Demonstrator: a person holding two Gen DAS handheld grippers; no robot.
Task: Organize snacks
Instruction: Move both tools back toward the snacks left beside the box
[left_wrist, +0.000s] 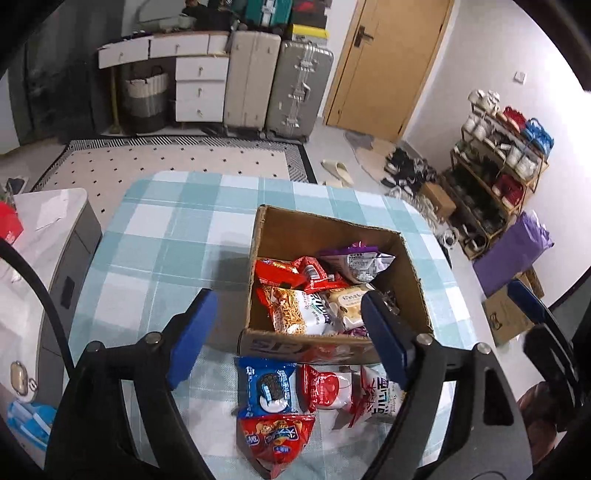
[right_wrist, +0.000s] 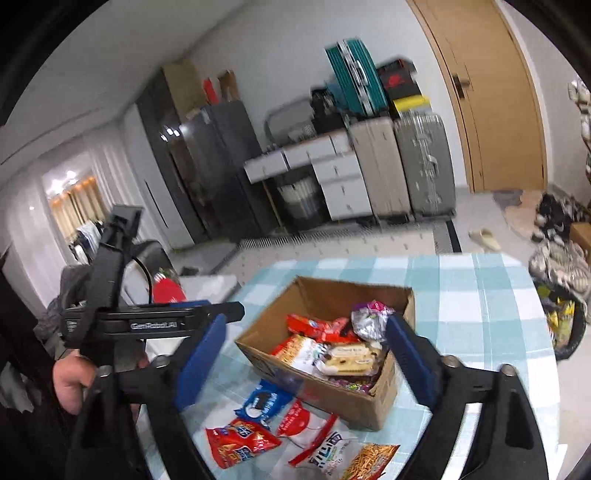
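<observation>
A cardboard box (left_wrist: 413, 266) (right_wrist: 384, 398) stands on the checked table and holds several snack packets. In front of it lie a blue Oreo pack (left_wrist: 269, 387) (right_wrist: 264, 402), a red and white pack (left_wrist: 327, 387) (right_wrist: 306, 424), a red chip bag (left_wrist: 277, 439) (right_wrist: 236, 445) and a white noodle pack (left_wrist: 378, 400) (right_wrist: 354, 461). My left gripper (left_wrist: 286, 347) is open and empty, above the loose packs at the box's near wall. My right gripper (right_wrist: 304, 365) is open and empty, above the box's near corner. The left gripper's body (right_wrist: 147, 321) shows in the right wrist view.
The table with the blue checked cloth (left_wrist: 166, 236) (right_wrist: 480, 295) has a rounded edge. A white side cabinet (left_wrist: 44, 236) stands left of it. Suitcases (left_wrist: 295, 88), drawers, a door (left_wrist: 384, 62) and a shoe rack (left_wrist: 498, 173) lie beyond on the floor.
</observation>
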